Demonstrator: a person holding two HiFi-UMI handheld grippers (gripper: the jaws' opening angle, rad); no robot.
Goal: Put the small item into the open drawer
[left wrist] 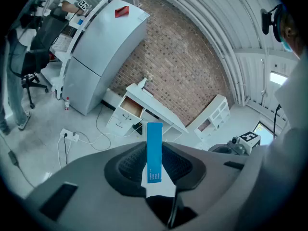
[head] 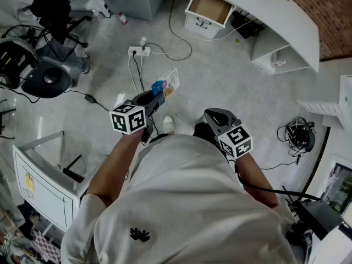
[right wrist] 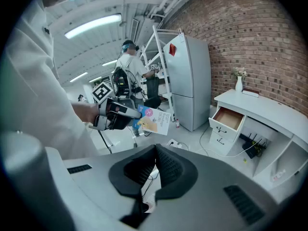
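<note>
Cardboard is what we are taking the small item (left wrist: 154, 150) to be: a thin flat packet with a narrow blue edge and a white printed face. We are judging it light and fairly stiff along its length. It is probably easy to dent or crease if squeezed hard across its thin side. Its smooth printed faces may be a little slippery.

We are holding it up in front of us, above the floor (head: 231, 81), in the left gripper (head: 158, 95). The jaws of that gripper are clamping on the packet's two broad faces near its lower end, so most of the packet is standing out beyond them. Gripping the faces seems right to us, since the wide surfaces are giving the jaws plenty to bear on. The long free end could swing or catch on the way in, so we are favouring a moderate, steady squeeze.

The right gripper (right wrist: 155, 165) is hanging beside us with its jaws together and nothing between them.

The open drawer (head: 209, 7) is showing its bare brown inside at the end of the white desk (head: 264, 15), well apart from the packet. We are judging the carry as not yet finished, with a release low inside the drawer to follow.
</note>
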